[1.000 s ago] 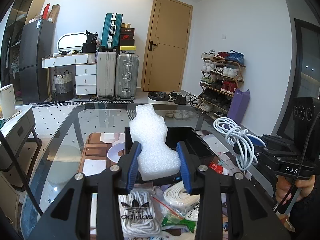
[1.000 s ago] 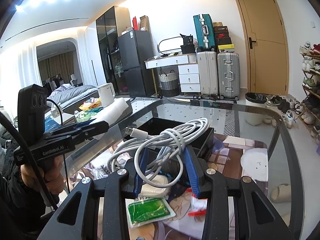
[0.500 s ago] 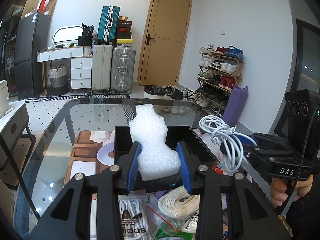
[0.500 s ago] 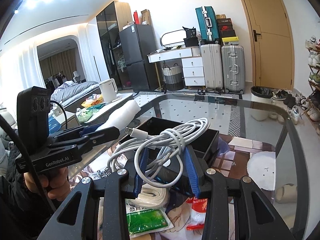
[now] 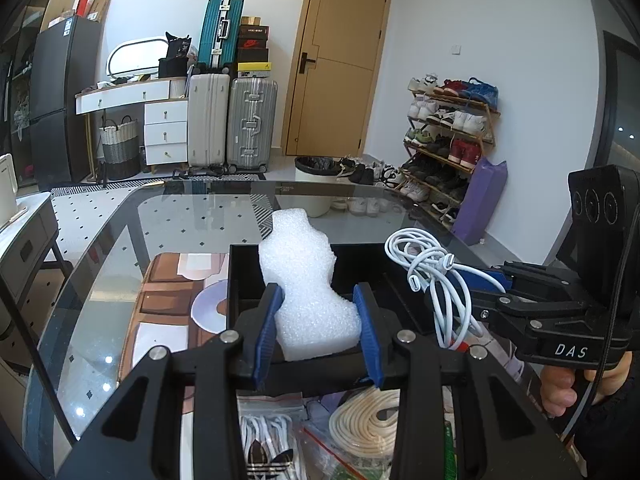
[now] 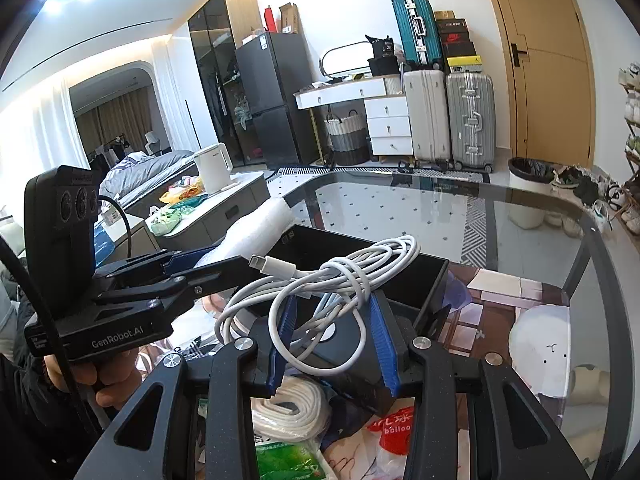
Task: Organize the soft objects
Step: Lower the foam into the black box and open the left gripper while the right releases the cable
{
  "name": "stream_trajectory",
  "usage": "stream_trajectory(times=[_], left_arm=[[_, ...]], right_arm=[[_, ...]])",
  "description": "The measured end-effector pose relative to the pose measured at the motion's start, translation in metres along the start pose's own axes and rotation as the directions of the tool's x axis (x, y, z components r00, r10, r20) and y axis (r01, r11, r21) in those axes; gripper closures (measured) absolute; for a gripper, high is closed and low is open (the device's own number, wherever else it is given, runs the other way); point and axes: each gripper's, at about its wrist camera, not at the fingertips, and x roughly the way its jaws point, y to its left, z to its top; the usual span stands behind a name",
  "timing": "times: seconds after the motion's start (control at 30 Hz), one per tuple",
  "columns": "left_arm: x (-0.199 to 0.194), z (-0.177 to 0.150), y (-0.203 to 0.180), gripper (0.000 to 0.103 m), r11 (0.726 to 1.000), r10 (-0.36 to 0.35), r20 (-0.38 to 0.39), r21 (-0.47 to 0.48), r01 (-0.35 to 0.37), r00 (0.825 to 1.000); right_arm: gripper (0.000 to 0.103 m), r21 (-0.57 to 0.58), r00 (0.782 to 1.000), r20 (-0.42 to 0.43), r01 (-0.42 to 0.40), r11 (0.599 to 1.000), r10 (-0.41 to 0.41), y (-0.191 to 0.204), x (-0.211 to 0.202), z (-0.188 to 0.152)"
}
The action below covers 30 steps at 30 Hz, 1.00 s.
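My left gripper (image 5: 318,332) is shut on a white foam piece (image 5: 308,284) and holds it over the near edge of the black box (image 5: 240,276). My right gripper (image 6: 332,340) is shut on a coiled white cable (image 6: 328,280) and holds it above the black box (image 6: 436,280). In the left wrist view the cable (image 5: 436,276) and right gripper (image 5: 484,280) hang over the box's right side. In the right wrist view the foam (image 6: 256,232) and left gripper (image 6: 176,268) are at the left.
The box stands on a glass table (image 5: 180,216). Near me lie a cream coiled rope (image 5: 368,416), bagged white laces (image 5: 264,444), a green packet (image 6: 288,460) and a red balloon bag (image 6: 392,428). Suitcases, a door and a shoe rack are behind.
Both grippers have moved forward and closer to the black box, still holding the foam and the cable. The right gripper has come nearer to the left one.
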Motion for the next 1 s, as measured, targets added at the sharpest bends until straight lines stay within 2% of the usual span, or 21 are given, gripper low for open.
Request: stream_trajectory(times=[0.17, 0.47, 0.67, 0.77, 0.83, 0.9, 0.93, 1.0], left_arm=[[0.010, 0.002, -0.001, 0.067, 1.000, 0.013, -0.024, 0.006, -0.013, 1.000], [0.024, 0.002, 0.002, 0.065, 1.000, 0.030, -0.063, -0.005, -0.031, 0.998], [0.021, 0.001, 0.003, 0.043, 1.000, 0.031, -0.064, 0.004, -0.030, 0.997], [0.017, 0.001, 0.003, 0.031, 0.999, 0.041, -0.063, 0.012, -0.040, 0.997], [0.011, 0.000, 0.004, 0.014, 0.998, 0.063, -0.049, 0.016, -0.062, 0.997], [0.007, 0.002, 0.003, 0.007, 0.997, 0.074, -0.033, 0.020, -0.073, 0.997], [0.003, 0.002, 0.003, 0.002, 0.997, 0.078, -0.027, 0.023, -0.078, 0.997], [-0.003, 0.001, 0.008, 0.000, 0.996, 0.085, -0.018, 0.026, -0.084, 0.996]], right_arm=[[0.065, 0.003, 1.000, -0.026, -0.004, 1.000, 0.004, -0.004, 0.010, 0.003], [0.065, -0.005, 1.000, -0.012, 0.027, 1.000, -0.027, -0.004, 0.020, 0.011], [0.062, -0.015, 0.998, 0.004, 0.056, 0.998, -0.056, -0.003, 0.013, 0.009], [0.052, -0.017, 0.997, 0.022, 0.080, 0.997, -0.079, -0.004, 0.004, 0.006], [0.036, -0.020, 0.994, 0.035, 0.100, 0.995, -0.099, -0.004, -0.004, 0.004], [0.012, -0.002, 0.991, 0.057, 0.118, 0.993, -0.118, -0.006, -0.014, 0.001], [0.008, 0.004, 0.991, 0.061, 0.120, 0.993, -0.121, -0.007, -0.018, -0.002], [0.002, 0.015, 0.991, 0.051, 0.126, 0.992, -0.127, -0.008, -0.023, -0.007]])
